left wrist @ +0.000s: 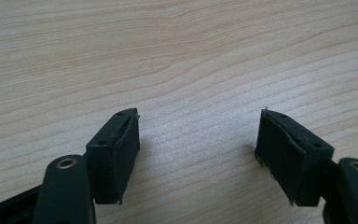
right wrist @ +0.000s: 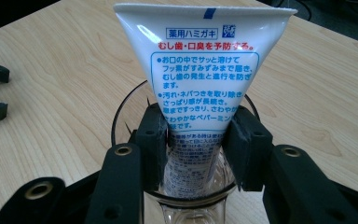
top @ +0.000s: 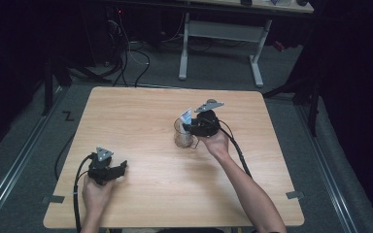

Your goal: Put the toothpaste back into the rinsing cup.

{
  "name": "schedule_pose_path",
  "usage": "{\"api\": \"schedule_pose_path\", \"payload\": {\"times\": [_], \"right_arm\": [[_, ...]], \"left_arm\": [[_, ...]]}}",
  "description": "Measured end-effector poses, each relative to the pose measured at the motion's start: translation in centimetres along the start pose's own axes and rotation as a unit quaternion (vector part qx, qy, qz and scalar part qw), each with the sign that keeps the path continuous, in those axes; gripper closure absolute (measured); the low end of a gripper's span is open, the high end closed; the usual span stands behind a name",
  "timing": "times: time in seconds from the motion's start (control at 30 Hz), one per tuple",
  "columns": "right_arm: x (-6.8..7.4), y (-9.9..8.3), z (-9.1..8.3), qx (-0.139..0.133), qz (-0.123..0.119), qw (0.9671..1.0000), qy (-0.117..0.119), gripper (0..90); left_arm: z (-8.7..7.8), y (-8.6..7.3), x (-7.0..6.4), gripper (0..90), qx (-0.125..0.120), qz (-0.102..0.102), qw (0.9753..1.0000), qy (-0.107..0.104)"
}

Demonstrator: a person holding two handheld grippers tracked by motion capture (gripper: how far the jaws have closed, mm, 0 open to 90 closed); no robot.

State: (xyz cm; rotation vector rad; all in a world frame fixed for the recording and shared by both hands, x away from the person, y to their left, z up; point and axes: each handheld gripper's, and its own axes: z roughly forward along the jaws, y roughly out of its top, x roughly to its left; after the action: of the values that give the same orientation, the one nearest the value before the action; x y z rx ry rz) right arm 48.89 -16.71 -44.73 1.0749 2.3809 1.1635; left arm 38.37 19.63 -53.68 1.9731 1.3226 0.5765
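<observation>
- Between the two black jaws of the right tool a white toothpaste tube is clamped, at about the middle of its length; its lower end stands inside a clear glass directly below the jaws.
- Its flat crimped end is pointed upward, away from the tool, and the printed side is turned to the camera.
- It is judged to be light and soft, so it can be dented by strong pressure; its smooth plastic skin may slip. A hold across the flat faces near the middle, as now, seems suitable.
- The glass is judged hard, breakable and easy to tip over, so a sideways push is to be avoided.
- From above, the right hand is seen stretched forward over the surface, with the right tool tipped down to the glass.
- The left tool is held low near the surface, jaws wide apart and nothing between them; the left hand rests at the near edge.
</observation>
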Motion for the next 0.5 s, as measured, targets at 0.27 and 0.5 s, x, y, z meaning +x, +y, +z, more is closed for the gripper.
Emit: {"api": "schedule_pose_path", "payload": {"times": [0.27,0.5], "right_arm": [[0.25,-0.33,-0.40,-0.002,-0.003,1.0000,0.000,58.6],[0.32,-0.43,-0.73,-0.007,-0.002,1.0000,0.004,55.2]], "left_arm": [[0.00,0.00,0.00,30.2,0.000,0.000,1.0000,0.000],[0.00,0.00,-0.01,30.2,0.000,0.000,1.0000,0.000]]}}
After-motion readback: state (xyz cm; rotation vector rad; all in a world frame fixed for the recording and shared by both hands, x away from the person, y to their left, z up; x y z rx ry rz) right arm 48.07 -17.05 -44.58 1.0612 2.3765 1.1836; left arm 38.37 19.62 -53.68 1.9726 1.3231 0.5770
